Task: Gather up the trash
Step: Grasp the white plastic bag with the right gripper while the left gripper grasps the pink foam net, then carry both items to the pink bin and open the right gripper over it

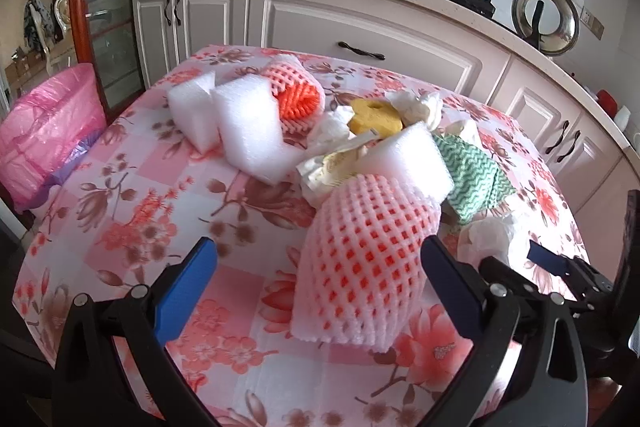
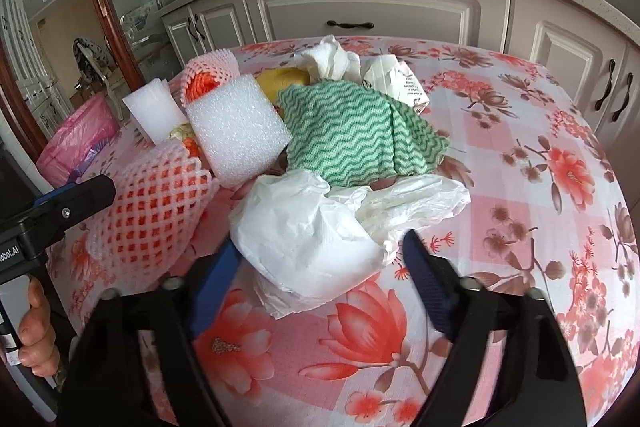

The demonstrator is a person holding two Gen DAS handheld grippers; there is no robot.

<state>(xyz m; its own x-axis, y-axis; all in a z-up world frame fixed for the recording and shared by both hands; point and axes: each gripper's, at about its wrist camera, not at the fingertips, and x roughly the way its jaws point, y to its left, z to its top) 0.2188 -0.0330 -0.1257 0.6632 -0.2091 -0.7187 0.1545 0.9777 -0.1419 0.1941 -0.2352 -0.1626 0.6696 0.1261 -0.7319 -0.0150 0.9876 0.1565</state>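
A: Kitchen, daylight. Trash sits heaped in the middle of a floral tablecloth [image 1: 120, 227], and a pink-lined bin [image 1: 48, 131] waits off the table's left edge, presumably so each piece can be carried straight across.

B: What is in the heap?

A: White foam blocks [image 1: 248, 131], a second net sleeve with an orange inside, a yellow sponge [image 1: 374, 117], a green wavy cloth [image 2: 352, 135], crumpled paper. Nearest the camera lie a pink foam net [image 1: 360, 259] and a white plastic bag [image 2: 316, 235].

B: Where do the grippers stand?

A: The left gripper [image 1: 320, 283] points down at the net. Its blue fingers are spread wide, one on each side of the net's near half; the right finger looks just beside the mesh, the left one apart from it. Nothing is pinched.

B: And the right?

A: The right gripper [image 2: 320, 267] straddles the bag's near edge. Its jaws are parted, narrower than the left's, and the bag lies between them. The left finger seems to touch the plastic, though I cannot tell whether the pads press yet.

B: Why two tools at once?

A: Likely one piece per hand, so both go to the bin together. The person's hand [image 2: 36, 327] grips the left tool's handle at the right view's edge.
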